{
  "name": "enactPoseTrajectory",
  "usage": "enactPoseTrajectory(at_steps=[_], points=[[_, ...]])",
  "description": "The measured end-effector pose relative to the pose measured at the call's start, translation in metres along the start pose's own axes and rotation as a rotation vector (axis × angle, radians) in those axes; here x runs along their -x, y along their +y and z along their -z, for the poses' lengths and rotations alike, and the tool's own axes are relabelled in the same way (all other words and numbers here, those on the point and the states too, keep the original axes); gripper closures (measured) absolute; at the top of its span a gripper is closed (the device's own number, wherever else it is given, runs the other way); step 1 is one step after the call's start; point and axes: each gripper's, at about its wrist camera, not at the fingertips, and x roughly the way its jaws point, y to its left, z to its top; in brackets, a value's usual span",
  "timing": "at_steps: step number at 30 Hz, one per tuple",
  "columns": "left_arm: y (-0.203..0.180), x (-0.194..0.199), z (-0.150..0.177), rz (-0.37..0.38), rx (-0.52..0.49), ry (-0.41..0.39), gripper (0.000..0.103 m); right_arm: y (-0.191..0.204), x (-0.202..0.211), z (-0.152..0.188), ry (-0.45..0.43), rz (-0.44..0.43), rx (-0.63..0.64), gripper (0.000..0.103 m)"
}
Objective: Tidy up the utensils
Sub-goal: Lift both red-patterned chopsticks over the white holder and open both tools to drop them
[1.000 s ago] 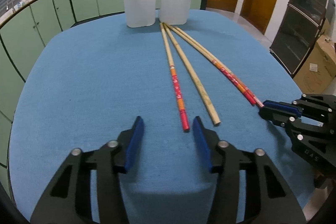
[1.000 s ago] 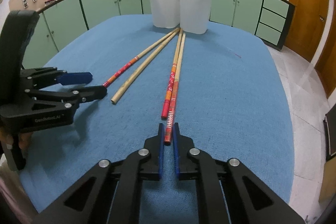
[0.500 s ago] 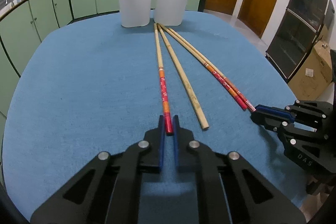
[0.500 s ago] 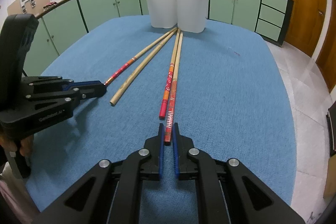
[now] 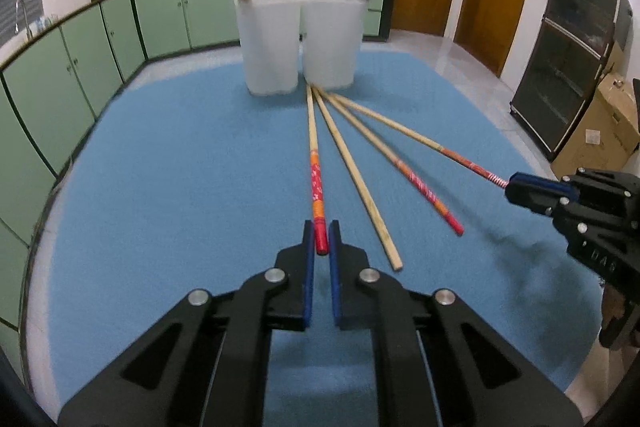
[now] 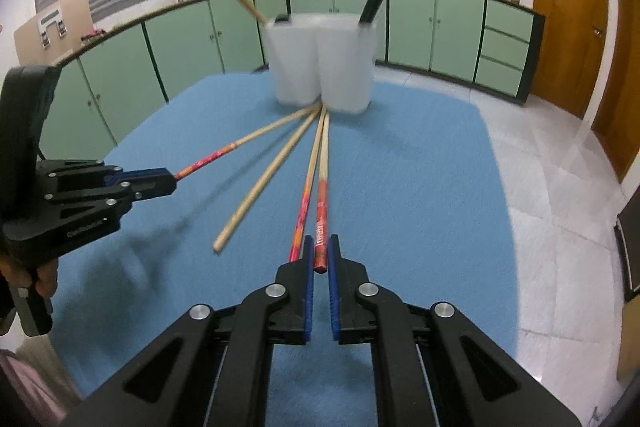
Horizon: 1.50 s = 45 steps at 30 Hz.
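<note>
Several chopsticks fan out on the blue table [image 5: 180, 167] from the foot of a white two-part holder [image 5: 300, 43] [image 6: 324, 63]. My left gripper [image 5: 321, 231] [image 6: 172, 183] is shut on the red end of one chopstick [image 5: 314, 163], raised a little. My right gripper [image 6: 321, 245] [image 5: 511, 187] is shut on the red end of another chopstick [image 6: 322, 187], also raised. Between them on the cloth lie a plain wooden chopstick [image 5: 360, 183] [image 6: 264, 183] and a third red-ended chopstick [image 5: 416, 183] [image 6: 306, 199]. The holder has chopsticks in one part and dark utensils in the other.
Green cabinets [image 5: 80, 67] run behind and to the left of the table. In the left wrist view a black cabinet [image 5: 568, 55] and a cardboard box [image 5: 600, 123] stand on the right. Tiled floor [image 6: 560, 187] lies beyond the table's right edge.
The left gripper shut on the red end of its chopstick. Both grippers then rose, lifting their chopsticks' near ends; the far tips stay by the holder.
</note>
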Motion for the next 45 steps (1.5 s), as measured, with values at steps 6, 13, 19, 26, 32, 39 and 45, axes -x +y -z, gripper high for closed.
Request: enactPoseTrajectory(at_steps=[6,13,19,26,32,39,45], points=[[0.001,0.033,-0.027,-0.015,-0.029,-0.101,0.098,-0.009,0.029,-0.030,-0.097,0.003,-0.009,0.097],[0.002,0.062,-0.060,-0.011,-0.041,-0.207,0.098,-0.015,0.051,-0.068,-0.189,-0.011,-0.009,0.097],[0.002,0.067,-0.091,0.008,-0.037,-0.258,0.098,-0.019,0.059,-0.103,-0.231,-0.021,-0.007,0.097],[0.005,0.070,-0.121,0.036,-0.039,-0.289,0.098,-0.023,0.057,-0.151,-0.252,-0.056,0.011,0.097],[0.011,0.079,-0.142,0.049,-0.045,-0.329,0.098,-0.017,0.059,-0.180,-0.273,-0.085,0.056,0.097],[0.013,0.104,-0.165,0.050,-0.056,-0.403,0.098,-0.014,0.074,-0.215,-0.330,-0.136,0.080,0.097],[0.017,0.125,-0.197,0.029,-0.064,-0.496,0.098,-0.013,0.089,-0.259,-0.405,-0.146,0.109,0.097]])
